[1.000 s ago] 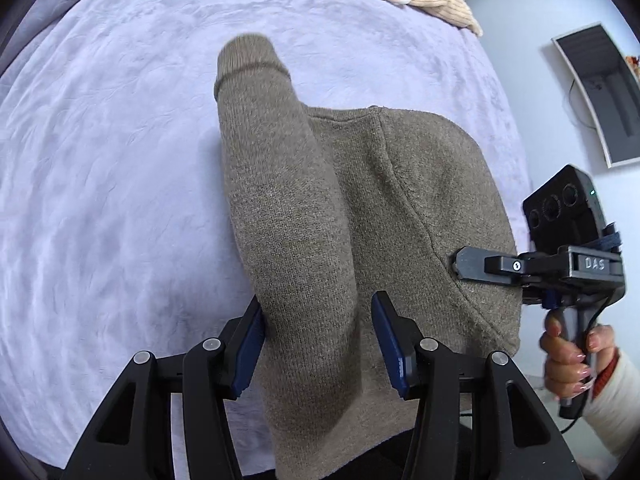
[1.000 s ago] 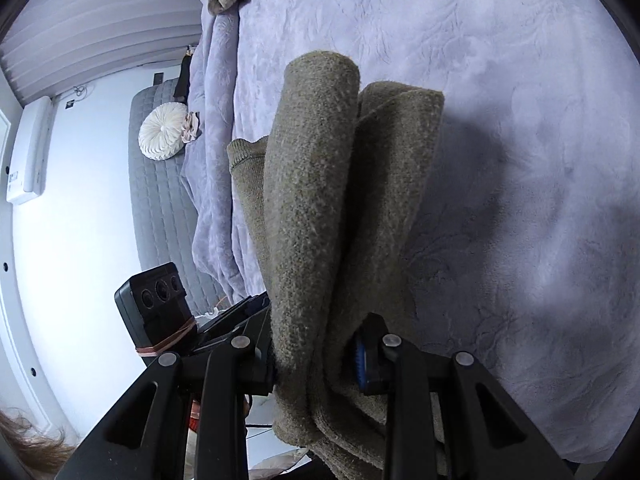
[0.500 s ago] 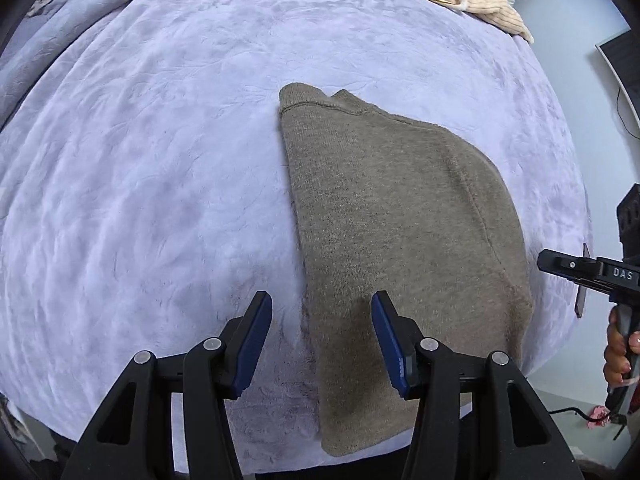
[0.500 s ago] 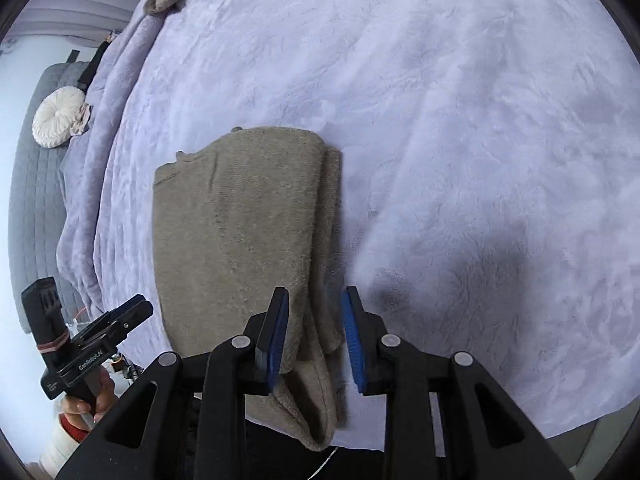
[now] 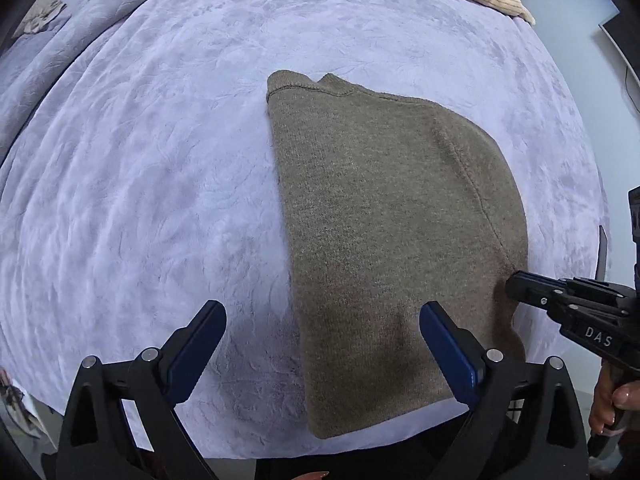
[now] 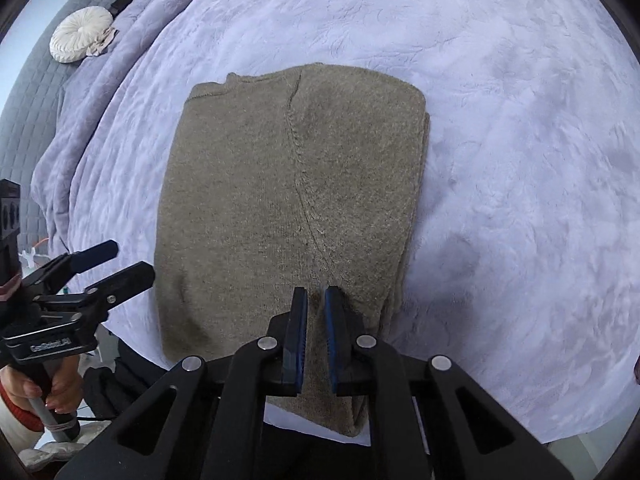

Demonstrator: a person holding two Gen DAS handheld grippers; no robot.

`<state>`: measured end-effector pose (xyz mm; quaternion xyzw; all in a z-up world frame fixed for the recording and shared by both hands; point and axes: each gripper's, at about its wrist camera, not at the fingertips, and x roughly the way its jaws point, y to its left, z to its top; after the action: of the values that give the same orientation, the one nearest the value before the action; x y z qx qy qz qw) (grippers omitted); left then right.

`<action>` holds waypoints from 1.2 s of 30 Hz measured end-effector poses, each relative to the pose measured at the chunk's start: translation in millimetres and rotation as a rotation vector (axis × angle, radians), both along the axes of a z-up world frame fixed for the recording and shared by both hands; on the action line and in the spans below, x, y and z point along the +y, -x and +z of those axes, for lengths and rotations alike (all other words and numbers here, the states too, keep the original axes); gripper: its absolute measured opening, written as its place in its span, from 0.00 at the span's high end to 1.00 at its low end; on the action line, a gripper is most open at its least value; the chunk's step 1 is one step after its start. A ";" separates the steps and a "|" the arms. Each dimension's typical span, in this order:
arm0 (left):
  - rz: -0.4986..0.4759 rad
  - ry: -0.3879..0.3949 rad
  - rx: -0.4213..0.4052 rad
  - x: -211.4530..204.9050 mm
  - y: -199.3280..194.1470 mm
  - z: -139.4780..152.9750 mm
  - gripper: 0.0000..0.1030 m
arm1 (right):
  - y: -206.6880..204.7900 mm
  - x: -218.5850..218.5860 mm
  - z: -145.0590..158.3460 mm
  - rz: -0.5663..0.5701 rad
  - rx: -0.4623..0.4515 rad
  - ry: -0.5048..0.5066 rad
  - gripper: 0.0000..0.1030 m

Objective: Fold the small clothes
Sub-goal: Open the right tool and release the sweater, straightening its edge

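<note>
Brown knit sweater [image 5: 392, 240] now lies flat and folded on the lavender bedspread [image 5: 140, 184], near its front edge, let go since a second ago; this fold looks done. Left gripper [image 5: 320, 344] hangs spread wide, empty. Right gripper [image 6: 316, 300] is nearly pressed together, holding nothing, hovering just above the near hem.

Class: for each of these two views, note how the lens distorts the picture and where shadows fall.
Left wrist view: fisheye bulges the blanket into a dome inside dark corners; soft shadow lies under the open left claw. Right wrist view: same bulge; a dim shadow patch sits on the blanket right of the sweater.
</note>
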<state>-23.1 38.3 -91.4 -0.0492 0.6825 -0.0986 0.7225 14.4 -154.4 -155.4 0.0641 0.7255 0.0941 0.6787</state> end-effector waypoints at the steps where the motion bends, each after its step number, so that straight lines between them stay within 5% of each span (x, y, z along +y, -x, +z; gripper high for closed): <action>1: 0.002 0.001 0.006 -0.1 0.4 -0.6 0.05 | 2.8 -4.9 -2.0 0.006 0.001 0.015 0.92; 8: 0.007 -0.061 0.047 0.9 -1.2 -9.4 0.04 | 14.1 -13.0 -38.4 0.022 0.023 0.080 0.98; 16: 0.012 -0.094 0.003 2.3 -3.5 0.6 0.04 | 23.3 -37.6 -20.6 -0.048 0.062 0.037 0.97; 20: 0.019 -0.079 -0.004 1.8 -6.9 6.2 0.04 | 26.0 -55.6 -12.7 -0.083 0.085 0.107 0.93; 29: 0.018 -0.070 -0.039 -2.2 -16.7 27.1 0.04 | 4.8 -54.0 38.5 -0.131 0.005 0.102 0.92; 31: 0.019 -0.058 -0.023 -1.7 -19.8 30.2 0.04 | -2.2 -41.2 42.9 -0.122 -0.013 0.116 0.85; 34: 0.025 -0.046 -0.014 -0.3 -22.0 35.7 0.04 | -8.9 -27.9 49.9 -0.110 -0.037 0.134 0.61; 36: 0.022 -0.055 -0.014 0.0 -22.6 38.8 0.04 | -11.7 -18.8 53.4 -0.106 -0.049 0.127 0.60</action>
<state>-0.5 38.3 -52.6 -0.0361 0.6793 -0.0721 0.7294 26.0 -173.1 -102.0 0.0572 0.7087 0.0134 0.7031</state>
